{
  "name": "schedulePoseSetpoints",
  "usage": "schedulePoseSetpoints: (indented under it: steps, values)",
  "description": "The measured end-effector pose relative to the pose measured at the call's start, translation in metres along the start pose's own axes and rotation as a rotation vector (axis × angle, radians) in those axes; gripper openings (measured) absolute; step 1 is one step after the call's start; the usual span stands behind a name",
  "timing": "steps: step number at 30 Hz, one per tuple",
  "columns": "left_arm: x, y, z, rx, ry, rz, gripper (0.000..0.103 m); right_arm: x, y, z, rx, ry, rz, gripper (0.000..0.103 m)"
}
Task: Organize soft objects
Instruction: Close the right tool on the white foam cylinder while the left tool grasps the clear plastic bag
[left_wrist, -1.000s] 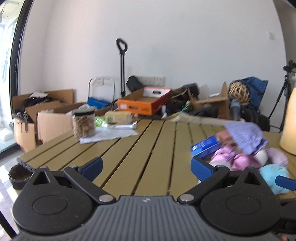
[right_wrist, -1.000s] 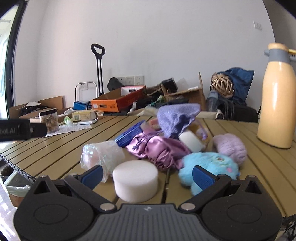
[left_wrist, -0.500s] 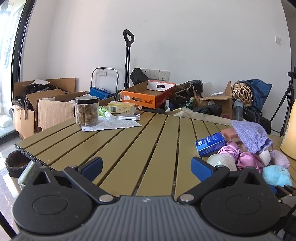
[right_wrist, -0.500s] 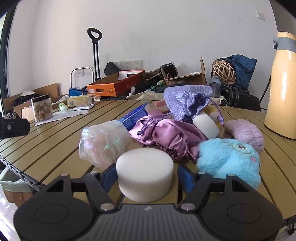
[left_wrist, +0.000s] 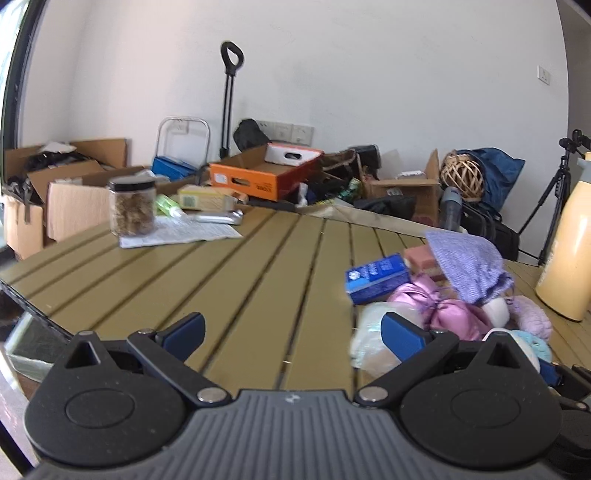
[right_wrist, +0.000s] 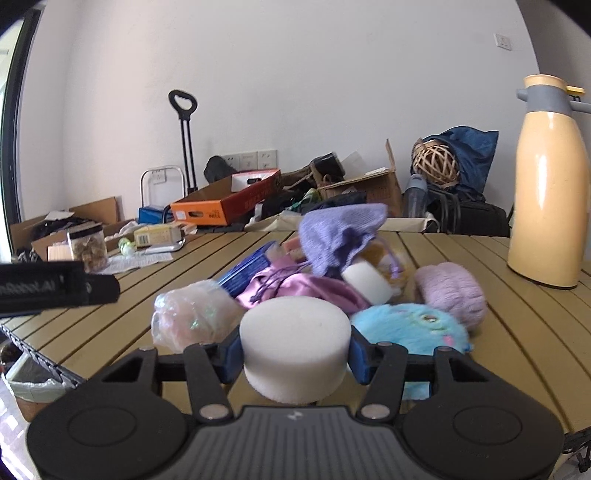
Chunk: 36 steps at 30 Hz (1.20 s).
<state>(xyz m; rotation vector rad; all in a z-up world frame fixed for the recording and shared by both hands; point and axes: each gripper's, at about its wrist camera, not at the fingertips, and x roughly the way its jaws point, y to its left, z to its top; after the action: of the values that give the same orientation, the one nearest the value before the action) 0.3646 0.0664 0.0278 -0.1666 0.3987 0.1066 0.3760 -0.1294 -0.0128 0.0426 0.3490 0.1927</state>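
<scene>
A white foam cylinder (right_wrist: 293, 339) sits between the blue pads of my right gripper (right_wrist: 293, 356), whose jaws are closing and touch both its sides. Behind it on the slatted table (right_wrist: 498, 332) lies a pile: a clear wrapped bundle (right_wrist: 192, 314), a pink satin bag (right_wrist: 295, 288), a purple knit pouch (right_wrist: 340, 232), a second white sponge (right_wrist: 367, 280), a blue plush (right_wrist: 410, 328) and a lilac woolly ball (right_wrist: 450, 291). My left gripper (left_wrist: 293, 332) stands open over bare slats, left of the same pile (left_wrist: 443, 314), with nothing between its fingers.
A tall yellow flask (right_wrist: 546, 199) stands at the right of the table. A blue box (left_wrist: 376, 277) lies by the pile. A jar (left_wrist: 131, 210) on a paper sheet is far left. Cardboard boxes and clutter line the wall behind. The table's edge runs close at the left.
My right gripper's jaws have come in from wide apart until they touch the white foam cylinder. The left gripper has shifted a little and its view has swung about.
</scene>
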Motion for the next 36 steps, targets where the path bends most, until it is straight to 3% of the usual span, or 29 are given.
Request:
schedulePoseSetpoints:
  steps: [10,24,27,31,34,36]
  values:
    - [0.023,-0.040,-0.004,-0.014,0.045,-0.079,0.103,-0.039,-0.053,0.007,0.032,-0.069,-0.078,0.055]
    - [0.062,-0.066,-0.015,0.041,0.063,0.022,0.103,-0.061,-0.097,0.003,0.052,-0.071,-0.138,0.055]
    - [0.063,-0.071,-0.018,0.049,0.048,0.030,0.094,-0.062,-0.102,0.002,0.060,-0.068,-0.146,0.055]
    - [0.066,-0.072,-0.021,0.038,0.068,-0.001,0.059,-0.062,-0.104,0.003,0.069,-0.059,-0.134,0.055]
    - [0.064,-0.070,-0.021,0.034,0.054,-0.004,0.050,-0.065,-0.101,0.003,0.059,-0.064,-0.122,0.055]
    - [0.060,-0.069,-0.020,0.031,0.042,-0.007,0.050,-0.066,-0.099,0.003,0.055,-0.067,-0.113,0.055]
